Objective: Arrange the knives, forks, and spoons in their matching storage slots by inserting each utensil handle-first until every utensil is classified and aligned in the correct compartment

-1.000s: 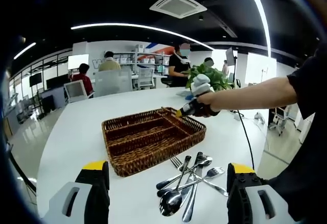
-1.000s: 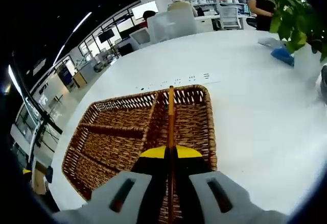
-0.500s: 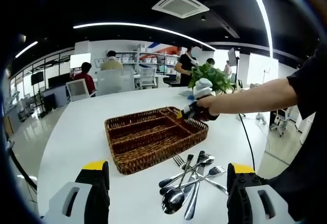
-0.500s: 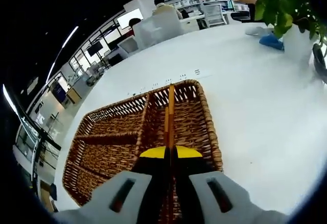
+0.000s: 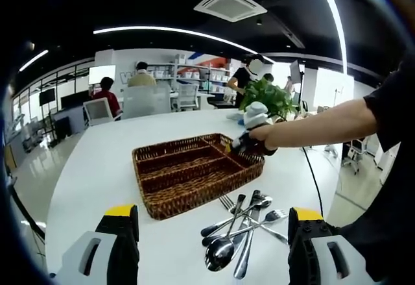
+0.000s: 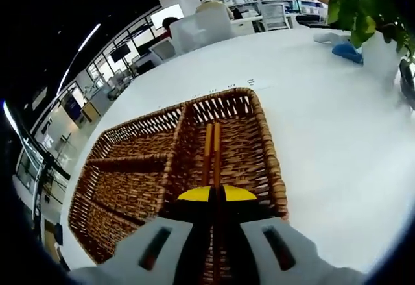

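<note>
The right gripper (image 6: 216,197), clenched on two orange sticks (image 6: 213,155), holds them over the wicker tray's (image 6: 130,187) 2 o'clock compartment, while the left gripper (image 5: 206,236) gapes above cutlery (image 5: 241,232) at 6 o'clock.

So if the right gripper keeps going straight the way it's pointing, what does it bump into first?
Probably the woven floor of the wicker basket: the right gripper, shut on wooden chopsticks, points along the rightmost compartment. The chopsticks' tips would likely touch first, then the far wall. Depth is hard to judge.
</note>
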Demonstrator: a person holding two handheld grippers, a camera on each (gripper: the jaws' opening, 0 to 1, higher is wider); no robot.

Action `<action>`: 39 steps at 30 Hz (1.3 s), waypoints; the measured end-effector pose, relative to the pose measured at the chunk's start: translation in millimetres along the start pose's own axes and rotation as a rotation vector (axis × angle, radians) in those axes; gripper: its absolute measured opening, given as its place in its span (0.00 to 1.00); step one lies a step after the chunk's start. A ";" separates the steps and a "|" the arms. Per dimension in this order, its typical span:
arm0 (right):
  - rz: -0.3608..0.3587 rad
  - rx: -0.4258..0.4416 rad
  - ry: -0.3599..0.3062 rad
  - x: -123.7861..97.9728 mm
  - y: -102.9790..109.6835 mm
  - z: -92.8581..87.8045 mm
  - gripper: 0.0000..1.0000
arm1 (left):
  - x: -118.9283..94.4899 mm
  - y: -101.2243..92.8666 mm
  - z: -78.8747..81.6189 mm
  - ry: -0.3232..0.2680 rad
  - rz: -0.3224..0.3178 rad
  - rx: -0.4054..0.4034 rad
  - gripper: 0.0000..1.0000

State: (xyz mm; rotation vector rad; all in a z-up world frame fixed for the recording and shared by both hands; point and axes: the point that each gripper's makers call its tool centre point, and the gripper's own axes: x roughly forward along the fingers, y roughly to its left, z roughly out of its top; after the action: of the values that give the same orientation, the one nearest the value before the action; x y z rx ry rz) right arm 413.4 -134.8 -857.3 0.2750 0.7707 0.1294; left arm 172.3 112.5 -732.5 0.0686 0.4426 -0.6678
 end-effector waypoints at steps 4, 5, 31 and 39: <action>-0.005 -0.019 0.004 -0.8 0.8 -2.5 0.04 | -1.1 1.0 -2.3 0.005 0.004 -0.003 1.00; -0.005 -0.023 0.002 -0.7 0.9 -2.3 0.05 | -1.2 1.1 -2.5 0.006 0.005 -0.003 1.00; 0.145 -0.218 -0.102 -50.4 33.4 7.0 0.36 | 5.0 -3.1 1.0 0.009 -0.007 0.018 1.00; 0.197 -0.331 -0.159 -82.2 52.5 3.3 0.47 | 7.0 -8.4 4.0 0.011 -0.015 0.029 1.00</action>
State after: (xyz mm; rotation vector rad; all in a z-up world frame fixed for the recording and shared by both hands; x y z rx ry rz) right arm 356.4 -103.0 -784.7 0.0445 0.5524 0.4122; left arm 173.5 101.1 -731.2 0.0967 0.4442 -0.6891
